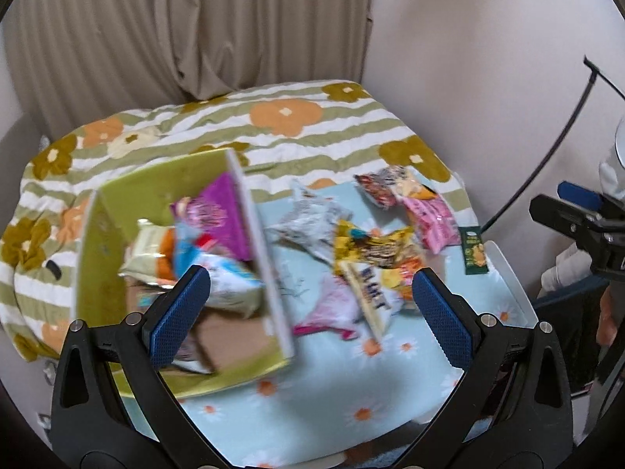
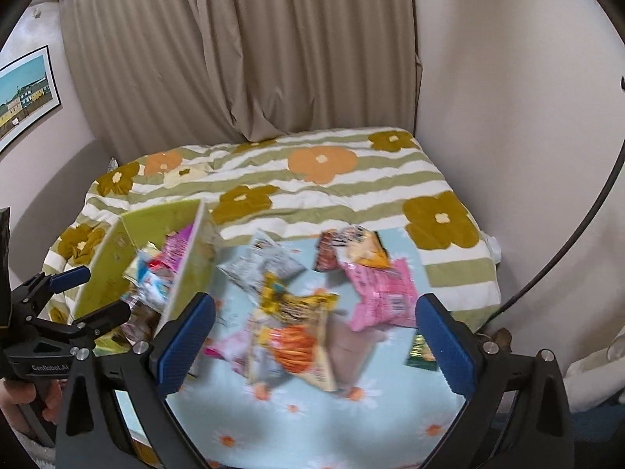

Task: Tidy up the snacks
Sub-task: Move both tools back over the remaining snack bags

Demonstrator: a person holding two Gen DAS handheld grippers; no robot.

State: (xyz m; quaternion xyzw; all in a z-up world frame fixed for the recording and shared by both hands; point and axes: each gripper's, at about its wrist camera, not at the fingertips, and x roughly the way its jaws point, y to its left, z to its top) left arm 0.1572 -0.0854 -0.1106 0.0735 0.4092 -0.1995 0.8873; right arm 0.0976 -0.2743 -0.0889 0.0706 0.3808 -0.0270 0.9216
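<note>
Beige pleated curtains (image 2: pixel 242 51) hang behind a bed under a green-and-white striped quilt with orange and brown flowers (image 2: pixel 324 164), and over its near part lies a pale blue cloth printed with small daisies (image 1: pixel 390 383). On the left of that cloth stands a lime-green open cardboard box (image 1: pixel 117 234), already stuffed with packets: a purple one (image 1: pixel 224 211), a blue-and-white one (image 1: pixel 218 273) and a cream one at the back, all blurred.

Right of the box the loose snacks sprawl in a heap: a silver crinkled packet (image 1: pixel 308 219), a yellow-and-black packet (image 2: pixel 297 305) overlapping an orange-printed packet (image 2: pixel 293 351), a pink packet (image 2: pixel 384 301) further right, and a red-and-orange packet (image 2: pixel 351 250) at the far edge. A small dark green sachet (image 1: pixel 474 250) lies apart near the cloth's right border.

The left gripper (image 1: pixel 308 285) hovers above the box's right wall, blue-padded jaws spread wide, nothing between them; the box sits under its left finger, the heap under its right. The right gripper (image 2: pixel 314 312) hangs over the loose pile, jaws equally wide and empty, the yellow and orange packets lying straight below the gap. A hand (image 2: pixel 27 398) grips the left tool's handle at the edge of the right wrist view.
</note>
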